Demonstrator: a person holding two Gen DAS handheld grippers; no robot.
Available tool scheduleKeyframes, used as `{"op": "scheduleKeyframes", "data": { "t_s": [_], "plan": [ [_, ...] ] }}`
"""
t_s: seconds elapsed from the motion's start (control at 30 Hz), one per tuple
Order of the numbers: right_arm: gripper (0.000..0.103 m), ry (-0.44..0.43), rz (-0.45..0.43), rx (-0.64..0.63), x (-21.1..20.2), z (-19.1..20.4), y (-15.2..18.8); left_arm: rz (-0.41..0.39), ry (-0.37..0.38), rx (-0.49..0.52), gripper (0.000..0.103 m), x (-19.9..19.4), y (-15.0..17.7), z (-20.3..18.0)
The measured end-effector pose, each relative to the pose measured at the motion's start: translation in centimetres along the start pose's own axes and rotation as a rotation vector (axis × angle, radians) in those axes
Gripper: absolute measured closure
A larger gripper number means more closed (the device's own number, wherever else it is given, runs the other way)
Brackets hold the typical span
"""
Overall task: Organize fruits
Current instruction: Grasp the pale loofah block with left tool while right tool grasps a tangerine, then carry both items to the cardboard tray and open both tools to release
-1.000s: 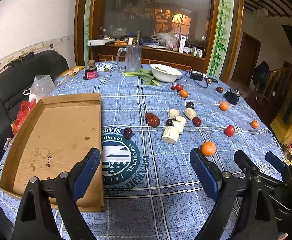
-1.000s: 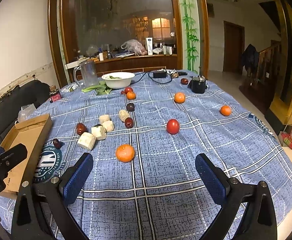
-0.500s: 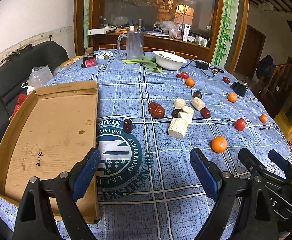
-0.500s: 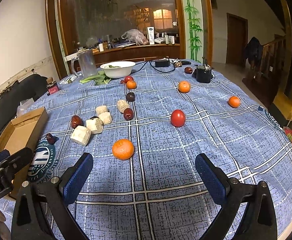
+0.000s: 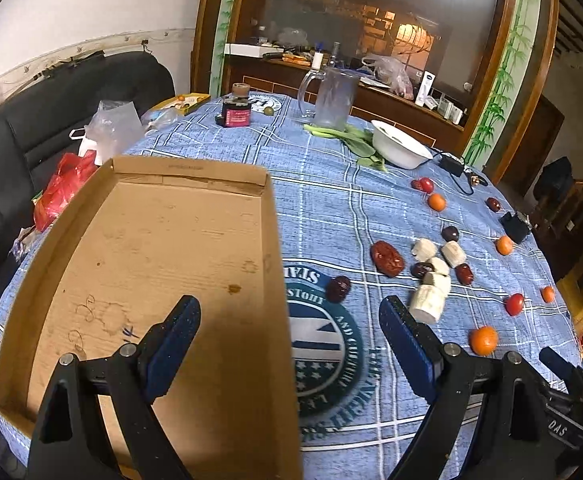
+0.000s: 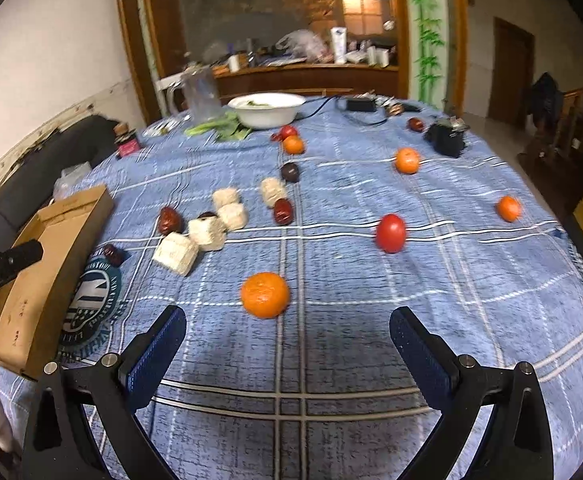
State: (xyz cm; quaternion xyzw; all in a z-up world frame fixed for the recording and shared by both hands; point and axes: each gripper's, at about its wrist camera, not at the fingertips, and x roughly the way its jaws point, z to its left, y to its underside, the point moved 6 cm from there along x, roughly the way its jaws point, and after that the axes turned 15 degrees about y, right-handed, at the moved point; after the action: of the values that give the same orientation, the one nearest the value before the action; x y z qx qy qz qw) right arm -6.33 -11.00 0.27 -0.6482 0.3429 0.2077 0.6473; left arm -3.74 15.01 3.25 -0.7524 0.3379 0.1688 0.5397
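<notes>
Fruits lie scattered on a blue checked tablecloth (image 6: 371, 320). In the right wrist view an orange tangerine (image 6: 265, 294) sits just ahead of my open right gripper (image 6: 287, 334), nothing between its fingers. A red tomato (image 6: 390, 232), further tangerines (image 6: 407, 160) and red dates (image 6: 283, 211) lie beyond. In the left wrist view my open left gripper (image 5: 289, 326) straddles the right wall of a shallow cardboard tray (image 5: 91, 208), one finger over its floor. A dark red date (image 5: 338, 289) and a larger one (image 5: 387, 258) lie ahead, beside pale cut chunks (image 5: 427, 303).
A white bowl (image 5: 401, 145), leafy greens (image 5: 351, 138), a glass mug (image 5: 333, 98) and a small dark jar (image 5: 236, 111) stand at the far side. A black sofa (image 5: 51, 92) with plastic bags (image 5: 61, 186) lies left of the table. A small black object (image 6: 446, 138) sits far right.
Both grippers moved forward and lower toward the table. The left one swung left, so the tray now lies under its left finger. The tangerine is closer to the right gripper.
</notes>
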Motion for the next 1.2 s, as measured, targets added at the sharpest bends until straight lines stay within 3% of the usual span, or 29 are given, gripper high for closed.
{"op": "scheduleKeyframes", "data": {
  "t_s": [0.23, 0.37, 0.47, 0.57, 0.63, 0.7, 0.8, 0.83, 0.87, 0.93, 1.2],
  "plan": [
    [0.021, -0.038, 0.099, -0.055, 3.4, 1.8, -0.7, 0.113, 0.132, 0.087, 0.013, 3.6, 0.0, -4.1],
    [0.023, -0.052, 0.13, -0.071, 4.6, 2.2, -0.4, 0.189, 0.187, 0.135, 0.015, 6.8, 0.1, -6.8],
    [0.023, -0.074, 0.148, -0.061, 5.0, 2.0, -0.4, 0.242, 0.209, 0.17, 0.022, 9.2, 0.8, -8.4],
    [0.023, -0.075, 0.16, -0.064, 5.5, 1.9, -0.4, 0.307, 0.217, 0.169, 0.04, 11.7, 1.6, -8.8],
    [0.023, -0.074, 0.155, -0.071, 5.5, 2.0, -0.5, 0.335, 0.249, 0.143, 0.043, 12.7, 1.9, -8.8],
    [0.023, -0.074, 0.151, -0.074, 5.6, 2.1, -0.5, 0.34, 0.26, 0.139, 0.043, 13.2, 2.1, -9.0],
    [0.038, -0.063, 0.145, -0.073, 5.5, 2.0, -0.6, 0.328, 0.233, 0.191, 0.046, 13.5, 2.4, -9.6],
    [0.048, -0.06, 0.143, -0.072, 5.5, 1.9, -0.6, 0.323, 0.214, 0.214, 0.051, 13.7, 2.5, -9.7],
    [0.055, -0.057, 0.142, -0.073, 5.5, 1.9, -0.6, 0.321, 0.219, 0.224, 0.063, 13.5, 2.5, -9.8],
    [0.066, -0.079, 0.148, -0.064, 5.4, 1.8, -0.6, 0.33, 0.25, 0.206, 0.069, 13.3, 2.5, -10.0],
    [0.067, -0.104, 0.139, -0.005, 3.3, 1.0, -0.5, 0.256, 0.286, 0.12, 0.069, 8.8, 1.9, -8.1]
  ]
}}
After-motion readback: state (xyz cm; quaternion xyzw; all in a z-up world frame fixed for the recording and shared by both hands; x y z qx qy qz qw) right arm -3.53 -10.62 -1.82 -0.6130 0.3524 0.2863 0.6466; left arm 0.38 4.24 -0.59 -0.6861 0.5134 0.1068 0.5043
